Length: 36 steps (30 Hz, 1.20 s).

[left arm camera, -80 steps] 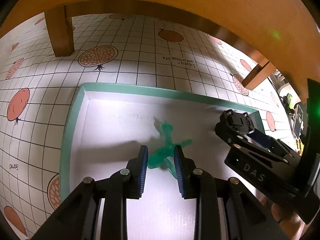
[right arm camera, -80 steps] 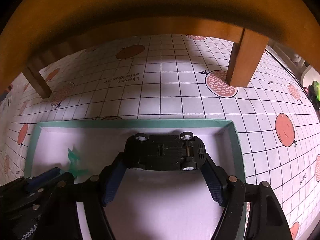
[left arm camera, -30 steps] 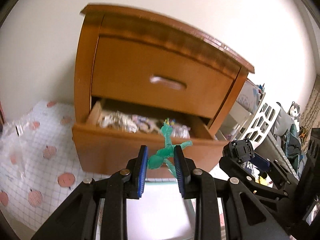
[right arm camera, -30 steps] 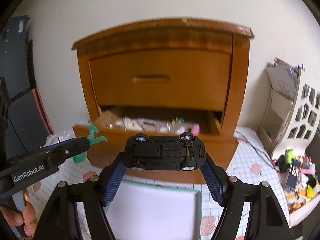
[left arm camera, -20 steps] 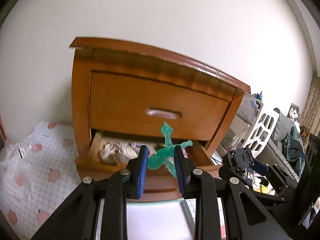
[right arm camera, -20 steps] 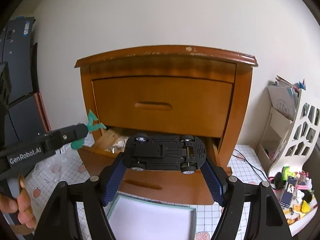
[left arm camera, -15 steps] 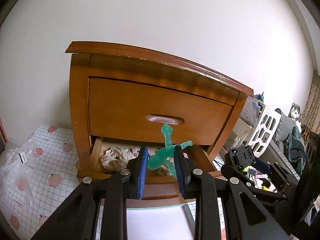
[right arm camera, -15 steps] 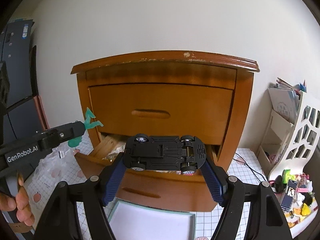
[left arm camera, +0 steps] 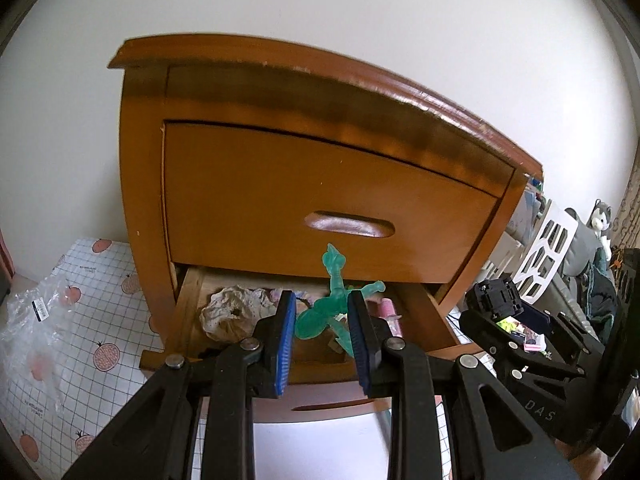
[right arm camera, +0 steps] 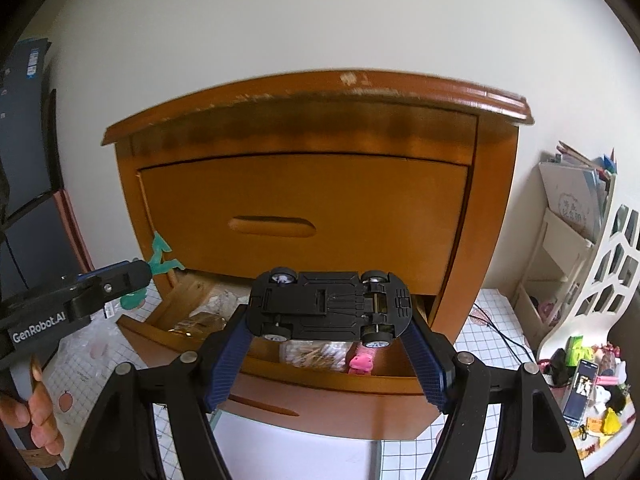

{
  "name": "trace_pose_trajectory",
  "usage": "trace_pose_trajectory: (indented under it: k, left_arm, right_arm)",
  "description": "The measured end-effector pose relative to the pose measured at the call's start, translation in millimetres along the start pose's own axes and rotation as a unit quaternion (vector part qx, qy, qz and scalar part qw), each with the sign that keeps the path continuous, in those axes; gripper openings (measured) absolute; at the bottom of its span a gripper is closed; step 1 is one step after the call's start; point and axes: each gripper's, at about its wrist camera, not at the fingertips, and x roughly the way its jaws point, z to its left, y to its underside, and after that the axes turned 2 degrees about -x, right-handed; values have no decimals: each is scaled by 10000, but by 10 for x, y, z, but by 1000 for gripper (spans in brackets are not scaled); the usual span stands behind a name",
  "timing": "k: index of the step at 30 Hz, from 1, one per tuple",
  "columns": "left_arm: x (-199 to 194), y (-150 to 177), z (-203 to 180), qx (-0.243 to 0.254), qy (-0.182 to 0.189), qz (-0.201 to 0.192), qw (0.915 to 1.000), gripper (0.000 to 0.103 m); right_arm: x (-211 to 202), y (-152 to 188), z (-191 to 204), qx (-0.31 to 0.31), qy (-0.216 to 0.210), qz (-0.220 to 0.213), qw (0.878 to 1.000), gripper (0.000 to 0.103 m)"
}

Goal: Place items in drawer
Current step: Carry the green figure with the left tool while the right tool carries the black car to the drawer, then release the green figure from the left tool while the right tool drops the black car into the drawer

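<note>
My left gripper [left arm camera: 322,330] is shut on a translucent green toy figure [left arm camera: 334,304], held just in front of the pulled-out lower drawer [left arm camera: 316,364] of a wooden nightstand [left arm camera: 280,184]. My right gripper [right arm camera: 330,350] is shut on a black toy car [right arm camera: 328,310], underside facing the camera, also in front of that lower drawer [right arm camera: 312,372]. In the right wrist view the left gripper [right arm camera: 120,282] shows at the left with the green figure [right arm camera: 158,258]. In the left wrist view the right gripper [left arm camera: 504,320] shows at the right.
The drawer holds a crumpled pale bundle [left arm camera: 232,312], packets [right arm camera: 312,354] and a pink item [right arm camera: 362,360]. The upper drawer [right arm camera: 304,216] is closed. A white box with a teal rim [right arm camera: 296,452] lies on the gridded floor mat [left arm camera: 80,344]. A white shelf [right arm camera: 580,264] stands right. A hand [right arm camera: 36,420] shows lower left.
Both grippers have lifted their toys out of the box on the floor and come up and closer to the nightstand; the open lower drawer now fills more of both views.
</note>
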Motion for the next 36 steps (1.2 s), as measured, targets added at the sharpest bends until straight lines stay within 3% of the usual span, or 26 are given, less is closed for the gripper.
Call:
trace_pose_trajectory:
  k: [18,20,22,24,26,28,32,34,36]
  left_arm:
    - [685,95,165,-250,-228,746,9966,28]
    - [709,104,183,-260,-285,774,9963,35]
    - [707,113,204,-288,-312,756,9962,48]
    - [698,127,224,-321,-305,741,9963,51]
    - [694,139,232,-326,-336,759,9960,56]
    - [680,153,234,-336,-338,754,9960,67]
    - [640,174,226,-339,-403,737,9959,74]
    - [622,187,230,-324,-431,700,9961,82]
    - [595,200,232,-290,-485,624,9965,85]
  right_arm:
    - [716,50,-150,-26,96,702,9975,77]
    - [751,71,-145,-69,124,710,9974,77]
    - [746,73,-132,-101,123,734,9972,82]
    - [765,87,-139,-120,147,741,9971,88]
    - [768,99,-155,-108,166,745,9970,88]
    - [763,110,-169,-71,177,760,9969,88]
    - [717,125,-187,-27,175,721,9972,90]
    - [696,127,-185,-20,161,681,9975,103]
    - [674,136,-182,-1,123,661,9977,103]
